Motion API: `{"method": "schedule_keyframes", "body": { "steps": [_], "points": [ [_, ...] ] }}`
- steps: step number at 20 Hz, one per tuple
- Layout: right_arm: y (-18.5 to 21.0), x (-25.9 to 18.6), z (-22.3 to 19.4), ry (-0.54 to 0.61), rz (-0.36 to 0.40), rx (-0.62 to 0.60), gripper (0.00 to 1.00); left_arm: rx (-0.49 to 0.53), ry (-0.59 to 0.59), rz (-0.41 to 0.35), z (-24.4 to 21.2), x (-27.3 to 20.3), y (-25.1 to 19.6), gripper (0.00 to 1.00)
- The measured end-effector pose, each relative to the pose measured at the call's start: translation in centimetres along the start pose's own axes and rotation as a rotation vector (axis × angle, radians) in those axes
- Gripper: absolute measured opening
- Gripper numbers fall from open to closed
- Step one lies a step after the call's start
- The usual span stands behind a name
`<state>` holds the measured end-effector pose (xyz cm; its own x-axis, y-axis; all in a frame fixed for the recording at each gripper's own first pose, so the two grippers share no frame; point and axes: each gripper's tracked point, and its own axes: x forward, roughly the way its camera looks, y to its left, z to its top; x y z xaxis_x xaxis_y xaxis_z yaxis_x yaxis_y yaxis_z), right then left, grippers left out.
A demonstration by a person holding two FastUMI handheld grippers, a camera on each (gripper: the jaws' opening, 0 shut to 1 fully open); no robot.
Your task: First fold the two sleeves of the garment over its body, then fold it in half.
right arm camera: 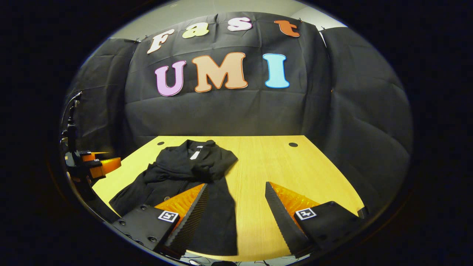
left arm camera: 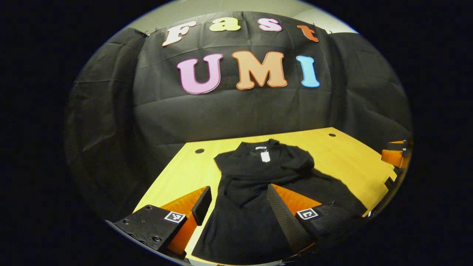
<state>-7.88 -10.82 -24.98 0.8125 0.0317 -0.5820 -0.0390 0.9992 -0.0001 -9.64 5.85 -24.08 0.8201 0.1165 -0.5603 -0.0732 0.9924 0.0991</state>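
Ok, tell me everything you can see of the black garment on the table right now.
The black garment lies flat on the yellow wooden table, collar toward the booth wall, hem toward the grippers. It looks like soft, matte fabric, with a white tag at the neckline. Both sleeves appear already folded across the chest, leaving bunched creases there. The lower body flares wide and is not yet folded in half. Neither gripper touches it; both hover open above the hem end.

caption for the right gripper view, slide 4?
Open right hand-held gripper hovers over the wooden table, above the hem of a black garment whose sleeves already lie folded across its body.
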Motion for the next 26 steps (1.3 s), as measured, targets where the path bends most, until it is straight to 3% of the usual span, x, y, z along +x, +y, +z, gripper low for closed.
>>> {"method": "schedule_keyframes", "body": {
  "steps": [8, 16, 21, 24, 25, 26],
  "points": [
    [1.2, -2.0, -8.9, 0.139, -0.042, -0.023, 0.99, -0.047, 0.188, 0.058, -12.2, -4.1, 4.5, 0.94],
    [0.3, -1.1, -16.0, 0.303, -0.082, -0.06, 0.99, -0.073, 0.332, 0.077, -18.9, -4.3, 6.0, 0.95],
    [1.1, 0.3, -19.0, 0.395, -0.077, -0.037, 1.0, -0.128, 0.321, 0.047, -19.2, -3.9, 5.7, 0.94],
    [1.9, 0.3, -19.4, 0.433, -0.036, -0.007, 0.98, -0.119, 0.312, 0.003, -19.1, -3.9, 4.9, 0.95],
    [2.2, 0.2, -19.5, 0.438, -0.021, 0.013, 0.89, -0.105, 0.294, -0.026, -19.1, -3.6, 4.4, 0.93],
    [2.6, 0.6, -19.2, 0.428, -0.012, 0.021, 0.86, -0.09, 0.289, -0.042, -19.0, -3.5, 3.9, 0.83]
  ]
}}
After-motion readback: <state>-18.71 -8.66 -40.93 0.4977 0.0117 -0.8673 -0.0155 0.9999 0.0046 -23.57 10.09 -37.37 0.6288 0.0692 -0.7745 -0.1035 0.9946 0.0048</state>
